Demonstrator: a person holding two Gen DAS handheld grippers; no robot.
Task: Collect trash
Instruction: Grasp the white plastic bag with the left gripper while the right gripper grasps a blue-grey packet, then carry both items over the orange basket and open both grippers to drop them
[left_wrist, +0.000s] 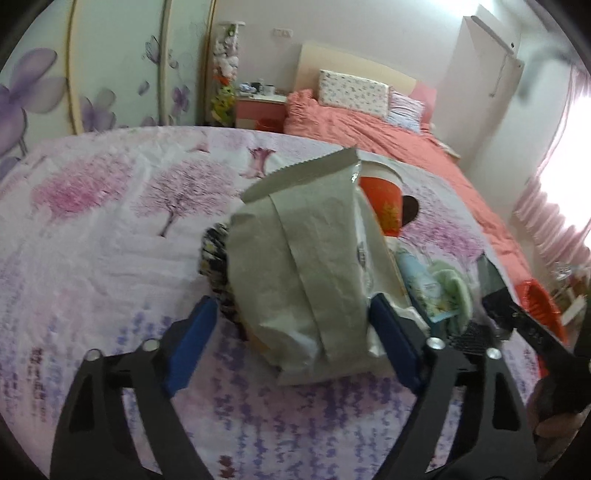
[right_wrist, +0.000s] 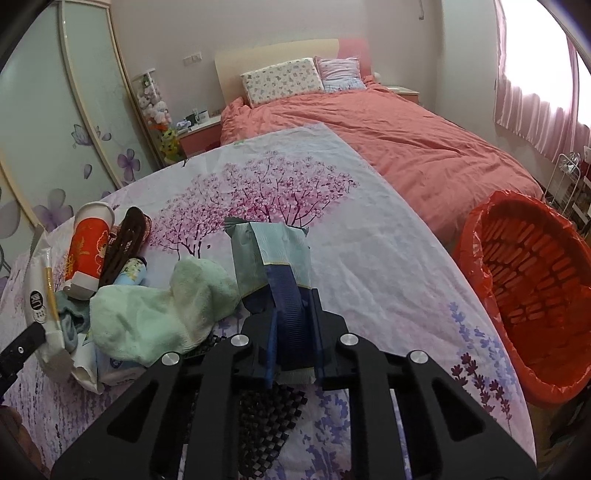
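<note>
A crumpled grey-white paper bag (left_wrist: 303, 266) lies on the flowered tablecloth (left_wrist: 92, 258), in a pile with a red paper cup (left_wrist: 382, 203). My left gripper (left_wrist: 293, 306) stands open around the bag's near end. Its left pad (left_wrist: 192, 343) is clear of the paper; the right pad (left_wrist: 395, 343) is close against it. My right gripper (right_wrist: 290, 284) is shut on a pale teal snack wrapper (right_wrist: 269, 247), held up over the cloth. The bag (right_wrist: 40, 291) and the cup (right_wrist: 88, 247) also show at the left of the right wrist view.
A red-lined laundry basket (right_wrist: 535, 295) stands beside the table on the right. The pile also holds a pale green towel (right_wrist: 162, 314), a brown comb-like piece (right_wrist: 123, 247) and a black mesh mat (right_wrist: 266, 413). A bed with a coral cover (right_wrist: 406, 147) lies behind.
</note>
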